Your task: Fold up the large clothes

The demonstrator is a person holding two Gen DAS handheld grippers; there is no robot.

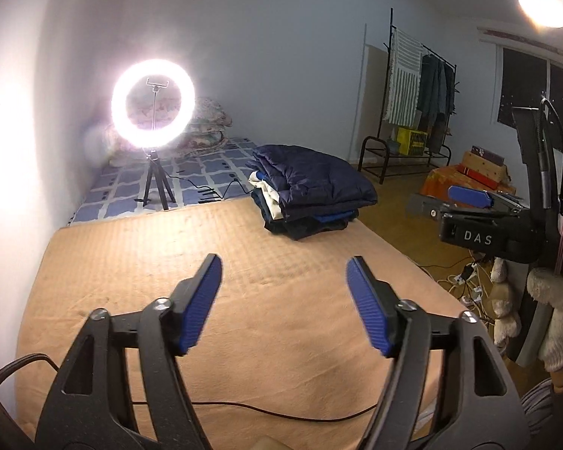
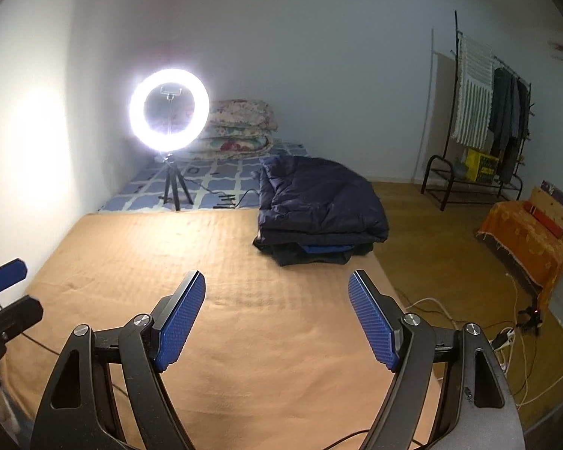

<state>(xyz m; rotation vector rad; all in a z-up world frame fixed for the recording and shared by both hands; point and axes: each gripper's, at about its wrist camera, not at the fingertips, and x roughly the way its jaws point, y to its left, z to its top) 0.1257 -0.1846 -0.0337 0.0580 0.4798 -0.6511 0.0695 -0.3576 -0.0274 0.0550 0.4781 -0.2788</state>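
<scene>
Both grippers, left and right, are hovering with fingers wide over the bed, facing a soft, bulky, probably slippery jacket, best pinched at its edges.

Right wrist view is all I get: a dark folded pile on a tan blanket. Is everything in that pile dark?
Observer: No. The left wrist view shows a cream-white garment sandwiched in the pile of folded clothes, below the navy jacket on top.
Operator: What holds up the clamp thing I'm looking through?
Observer: A hand in a fluffy white glove holds the right gripper from behind; your view never shows it.
Operator: Any writing on it?
Observer: Yes, its side carries a label reading DAS.
</scene>
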